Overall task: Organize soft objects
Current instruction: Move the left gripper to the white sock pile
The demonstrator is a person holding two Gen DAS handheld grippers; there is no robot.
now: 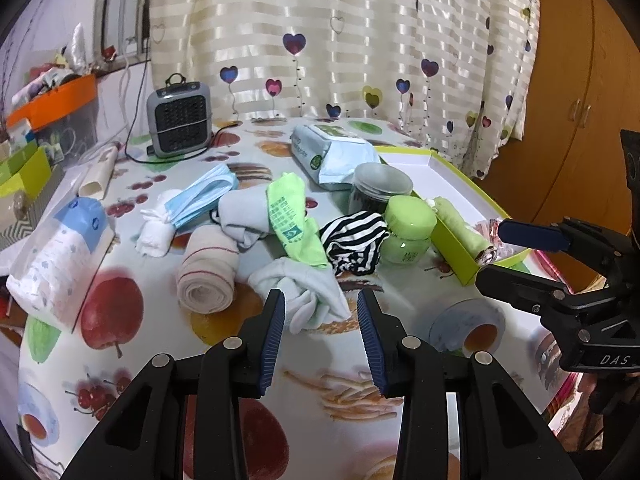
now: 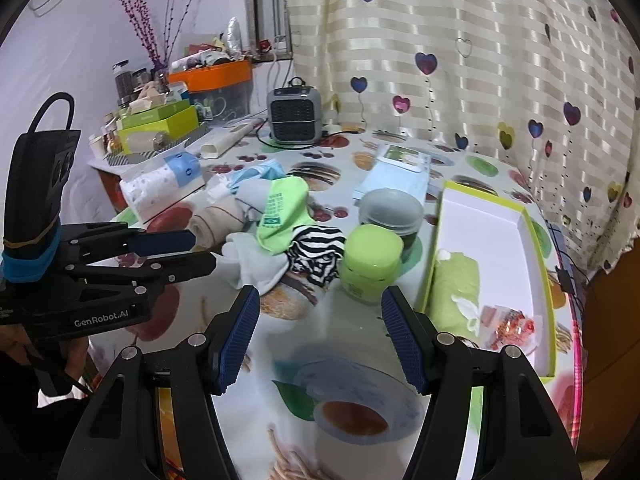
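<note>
Left tongs (image 1: 321, 312) angled down over the tabletop (image 1: 168, 360), jaws parted, nothing gripped; a knotted pale sock (image 1: 308, 292) lies just beyond the tips, apart from the pads. Right tongs (image 2: 318, 316) also tilted down, jaws wide and empty, over bare printed cloth just short of the green jar (image 2: 370, 264). Each tool shows in the other's view from the side, fingers only partly visible. Behind the pale sock, soft items crowd together: striped cloth (image 1: 354, 246), lime-green sock (image 1: 292, 216), grey sock (image 1: 244, 212), rolled beige cloth (image 1: 206, 276), blue face masks (image 1: 202, 196). Overlaps hide where each one ends. Open white box (image 2: 492, 232) with a green rim sits at the tabletop's right edge, a rolled green towel (image 2: 456, 292) in its near end, far end free. Clear-lidded jar (image 2: 390, 210) is half hidden behind the green one. Near strip of tabletop is free. Farther back, wipes pack (image 1: 328, 148), small heater (image 1: 179, 120), curtain (image 1: 340, 40).
</note>
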